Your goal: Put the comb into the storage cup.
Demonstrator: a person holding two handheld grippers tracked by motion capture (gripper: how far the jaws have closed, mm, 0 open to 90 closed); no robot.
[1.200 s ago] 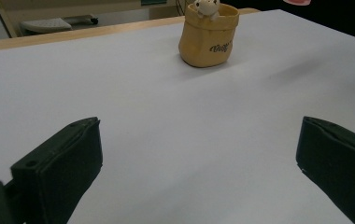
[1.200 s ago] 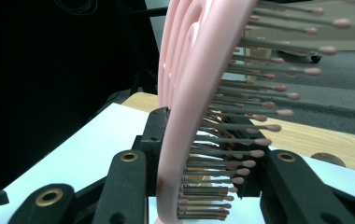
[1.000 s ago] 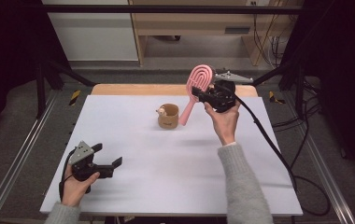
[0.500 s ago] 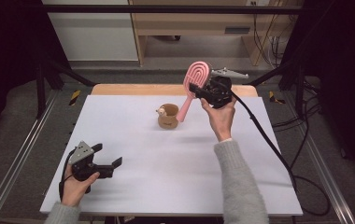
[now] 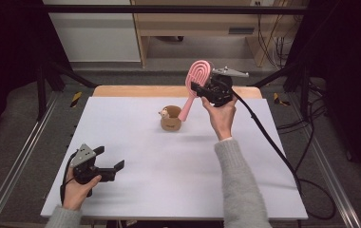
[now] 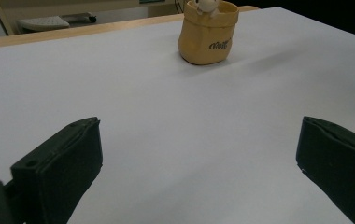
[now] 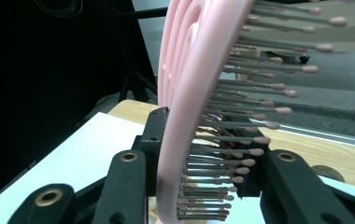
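Up at the table's far side, the right gripper [image 5: 198,88] pinches a pink brush [image 5: 198,76] at the base of its head, jaws clamped across back and bristles [image 7: 241,121]. Brush hangs in the air, handle slanting down toward a tan cup [image 5: 171,122] on the white table [image 5: 178,175]. Left gripper [image 5: 109,164] rests near the front left corner, jaws spread, nothing between them.
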